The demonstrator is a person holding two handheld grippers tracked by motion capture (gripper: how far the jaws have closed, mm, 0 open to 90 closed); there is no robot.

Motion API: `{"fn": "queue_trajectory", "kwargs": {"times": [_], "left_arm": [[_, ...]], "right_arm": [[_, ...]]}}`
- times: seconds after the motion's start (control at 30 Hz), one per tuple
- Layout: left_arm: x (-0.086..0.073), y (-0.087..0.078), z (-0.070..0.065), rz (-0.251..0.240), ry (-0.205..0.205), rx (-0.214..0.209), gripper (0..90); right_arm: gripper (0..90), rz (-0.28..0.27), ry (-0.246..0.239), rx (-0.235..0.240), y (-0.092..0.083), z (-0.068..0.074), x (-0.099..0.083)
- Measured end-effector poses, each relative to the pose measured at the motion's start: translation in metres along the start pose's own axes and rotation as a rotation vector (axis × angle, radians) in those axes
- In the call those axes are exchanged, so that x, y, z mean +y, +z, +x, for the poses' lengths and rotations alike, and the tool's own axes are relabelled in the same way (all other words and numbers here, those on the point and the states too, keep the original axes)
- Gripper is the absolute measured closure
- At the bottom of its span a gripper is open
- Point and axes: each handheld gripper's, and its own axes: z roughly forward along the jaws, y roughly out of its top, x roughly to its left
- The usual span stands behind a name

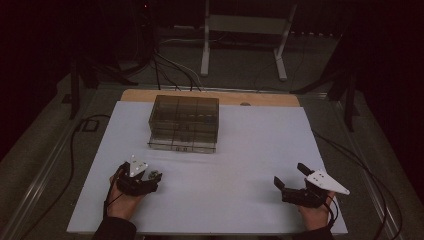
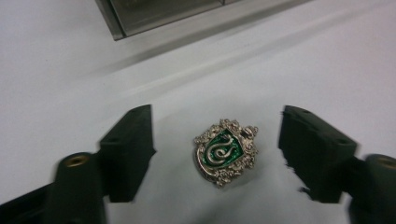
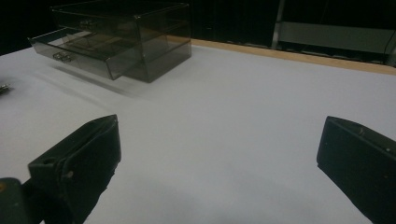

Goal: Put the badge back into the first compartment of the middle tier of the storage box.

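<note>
Black jaws of the left gripper (image 2: 217,154) straddle a green-enamelled crest badge (image 2: 226,151) lying flat on the white table (image 1: 240,150) — not yet pinching it, placed to close. Right gripper (image 1: 291,178) rests agape, idle — the smoky acrylic drawer box (image 1: 185,122) stands beyond, lower drawer out.

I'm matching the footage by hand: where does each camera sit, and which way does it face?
High view: above the near side, looking forward and down at the table; both hands show.
Left gripper view: on the left gripper, looking down at a badge between open jaws.
Right gripper view: on the right gripper, looking across the table.
Shared: the drawer box.
</note>
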Motion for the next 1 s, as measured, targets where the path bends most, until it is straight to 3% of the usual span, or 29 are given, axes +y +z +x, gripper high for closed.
{"fn": "queue_trajectory", "kwargs": {"times": [0.3, 0.4, 0.57, 0.77, 1.0], "left_arm": [[-0.001, 0.006, -0.005, 0.057, 0.056, -0.009, 48.3], [-0.002, 0.007, -0.005, 0.069, 0.058, -0.007, 56.2], [-0.001, 0.005, -0.003, 0.051, 0.037, -0.021, 64.9], [-0.002, -0.006, 0.006, 0.001, -0.018, -0.035, 80.2], [-0.006, -0.015, 0.018, 0.009, -0.064, -0.02, 87.8]], "right_arm": [[0.0, -0.005, 0.005, 0.001, 0.0, 0.0, 0.0], [0.0, -0.006, 0.006, 0.001, -0.001, -0.001, 0.0], [0.0, -0.004, 0.005, 0.002, -0.001, 0.0, 0.0], [0.0, -0.004, 0.004, 0.001, 0.0, 0.0, 0.0], [0.0, -0.001, 0.007, 0.0, 0.0, -0.001, 0.0]]}}
